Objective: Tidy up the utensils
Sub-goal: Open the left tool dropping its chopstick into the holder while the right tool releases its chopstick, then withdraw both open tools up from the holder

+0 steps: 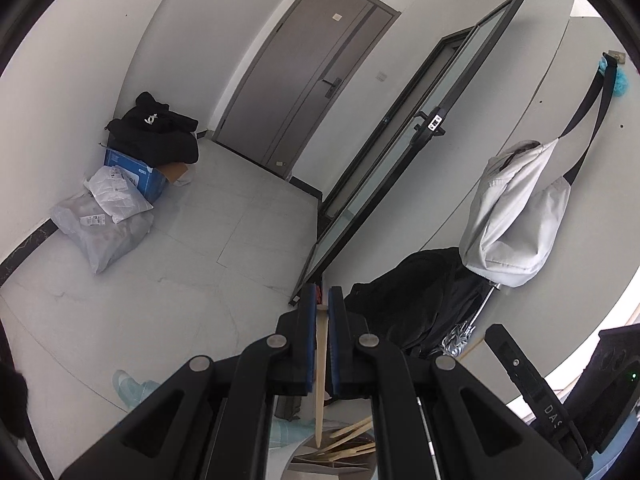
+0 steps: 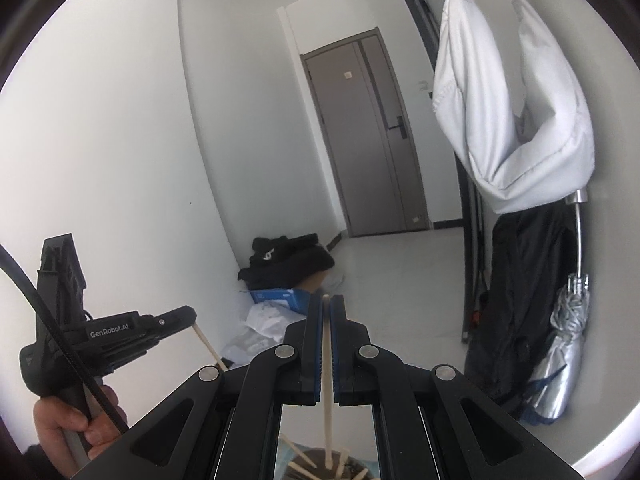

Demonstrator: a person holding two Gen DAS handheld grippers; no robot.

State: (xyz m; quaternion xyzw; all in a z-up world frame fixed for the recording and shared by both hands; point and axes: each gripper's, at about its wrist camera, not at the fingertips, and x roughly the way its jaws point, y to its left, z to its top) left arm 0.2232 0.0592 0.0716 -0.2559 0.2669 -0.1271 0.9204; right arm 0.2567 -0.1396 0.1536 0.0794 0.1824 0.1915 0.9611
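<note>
Already each pair of tongs is clamped on one wooden chopstick. In the left wrist view the left chopstick (image 1: 321, 364) stands between the blue pads, its long axis running from 12 o'clock at the fingertips down to 6 o'clock, where its free tip hangs just above a loose heap of other chopsticks (image 1: 352, 436) in what seems a round container (image 1: 298, 454) at the bottom edge. The left gripper (image 1: 321, 300) is closed on the stick's upper end. In the right wrist view the right chopstick (image 2: 328, 384) lies the same way, 12 to 6, pinched by the right gripper (image 2: 326, 306), its lower tip over more sticks (image 2: 300, 462) in the same sort of vessel. From the right camera the left tool sits at 9 o'clock, held by a hand (image 2: 68, 420), its stick slanting toward 5 o'clock. Both sticks look lifted clear of the heap; neither hand is plainly nearer, so the coming move likely turns on keeping both axes parallel
</note>
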